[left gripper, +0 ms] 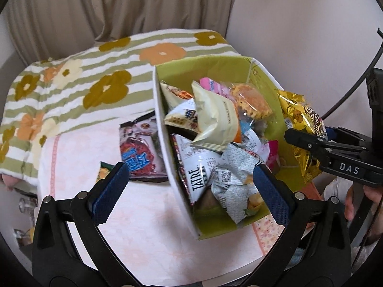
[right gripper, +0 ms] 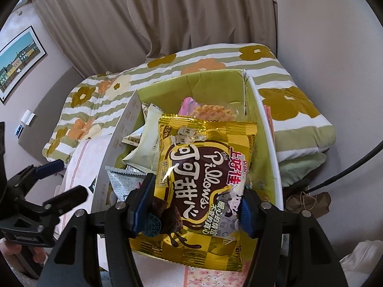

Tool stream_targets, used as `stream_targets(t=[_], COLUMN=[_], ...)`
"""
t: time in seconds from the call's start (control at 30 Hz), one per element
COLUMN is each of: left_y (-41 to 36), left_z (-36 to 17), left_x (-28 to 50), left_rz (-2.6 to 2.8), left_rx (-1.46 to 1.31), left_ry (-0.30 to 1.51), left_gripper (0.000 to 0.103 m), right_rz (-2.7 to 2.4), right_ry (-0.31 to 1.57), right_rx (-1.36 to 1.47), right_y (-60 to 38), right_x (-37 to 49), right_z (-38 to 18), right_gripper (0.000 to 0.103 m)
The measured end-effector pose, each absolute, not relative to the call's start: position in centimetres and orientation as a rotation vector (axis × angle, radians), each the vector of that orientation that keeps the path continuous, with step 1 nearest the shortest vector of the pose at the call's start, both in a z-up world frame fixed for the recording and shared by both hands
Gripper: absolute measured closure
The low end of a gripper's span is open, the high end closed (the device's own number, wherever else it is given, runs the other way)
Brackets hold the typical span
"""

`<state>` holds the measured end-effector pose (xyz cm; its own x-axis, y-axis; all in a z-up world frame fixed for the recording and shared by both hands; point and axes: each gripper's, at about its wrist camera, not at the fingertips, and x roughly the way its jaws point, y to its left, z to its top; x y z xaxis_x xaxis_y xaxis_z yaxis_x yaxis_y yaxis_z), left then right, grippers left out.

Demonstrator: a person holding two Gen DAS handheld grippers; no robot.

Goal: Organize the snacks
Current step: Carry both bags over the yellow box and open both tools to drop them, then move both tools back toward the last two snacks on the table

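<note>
A green-lined cardboard box [left gripper: 210,64] stands on the pink table, full of snack packets; it also shows in the right wrist view [right gripper: 215,83]. My right gripper [right gripper: 196,203] is shut on a yellow Pillows snack bag [right gripper: 205,167] and holds it over the box's near right side; the bag also shows in the left wrist view [left gripper: 301,124]. My left gripper [left gripper: 191,186] is open and empty, its jaws astride the box's near left wall. A red and blue snack packet [left gripper: 141,148] lies on the table left of the box, with a small green packet [left gripper: 105,169] beside it.
A green striped floral blanket [left gripper: 71,83] lies folded behind and to the left of the box. Beige curtains [right gripper: 167,12] hang at the back. A brown paper bag [right gripper: 308,201] sits low on the right. The pink tablecloth [left gripper: 148,227] covers the table.
</note>
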<state>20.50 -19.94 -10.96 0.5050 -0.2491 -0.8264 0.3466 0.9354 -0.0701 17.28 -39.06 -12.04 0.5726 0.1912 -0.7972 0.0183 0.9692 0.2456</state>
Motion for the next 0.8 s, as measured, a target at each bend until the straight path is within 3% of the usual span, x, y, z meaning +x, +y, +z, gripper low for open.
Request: stream_targets(t=[0.03, 0.07, 0.8], left_y=[-19.7, -19.6, -9.2], left_z=[-10.9, -10.8, -9.6], left_x=[20.4, 20.4, 16.5], left_rz=[-0.353, -0.349, -0.148], left_rx=[0.109, 0.108, 0.042], left_ry=[0.975, 0.974, 0.936], left_gripper=[0.001, 0.001, 0.001], right_rz=[0.095, 0.092, 0.216], right_ry=[0.941, 0.910, 0.858], right_rx=[0.237, 0.230, 0.126], right_y=[-39.1, -39.0, -35.0], right_x=[17.2, 16.9, 14.8], right_z=[-11.9, -11.7, -8.3], right_gripper=[0.011, 0.000, 0.000])
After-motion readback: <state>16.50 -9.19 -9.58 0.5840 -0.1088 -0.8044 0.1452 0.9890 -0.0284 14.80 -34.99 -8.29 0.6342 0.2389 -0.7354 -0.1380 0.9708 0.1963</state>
